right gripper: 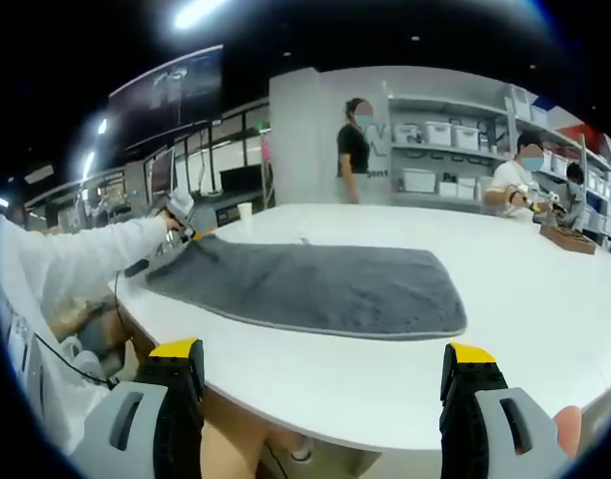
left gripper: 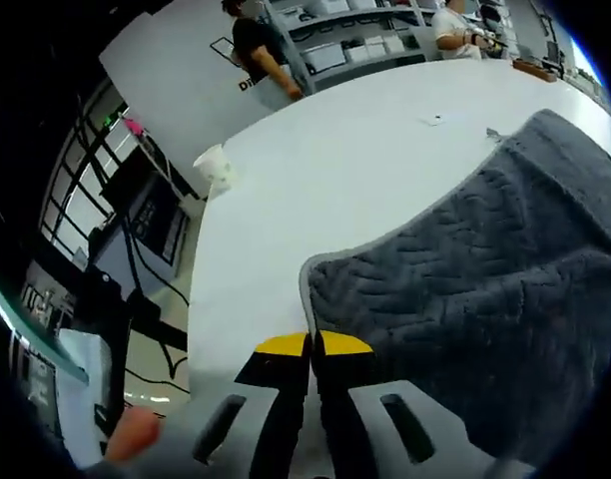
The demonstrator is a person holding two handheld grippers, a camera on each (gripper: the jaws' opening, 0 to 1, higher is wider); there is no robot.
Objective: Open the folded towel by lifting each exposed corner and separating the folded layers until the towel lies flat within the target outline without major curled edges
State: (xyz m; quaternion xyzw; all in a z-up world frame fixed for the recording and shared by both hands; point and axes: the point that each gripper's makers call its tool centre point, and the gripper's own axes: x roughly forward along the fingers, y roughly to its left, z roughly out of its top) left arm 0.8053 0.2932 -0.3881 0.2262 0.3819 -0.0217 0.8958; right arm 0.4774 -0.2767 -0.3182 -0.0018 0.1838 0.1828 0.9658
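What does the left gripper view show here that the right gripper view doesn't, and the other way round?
Left gripper view: the left gripper with its yellow-tipped jaws shut at the grey towel corner, up close.

Right gripper view: the right gripper with jaws wide apart and off the towel, the towel's full spread, and the left gripper held at its far corner by a white-sleeved arm.

Both: the towel, the white table, a paper cup and people by the shelves.

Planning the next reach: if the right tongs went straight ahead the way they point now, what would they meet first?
Probably the near edge of the white table, then the grey towel lying beyond it. The right tongs are open and hang off the table; depth is unclear.
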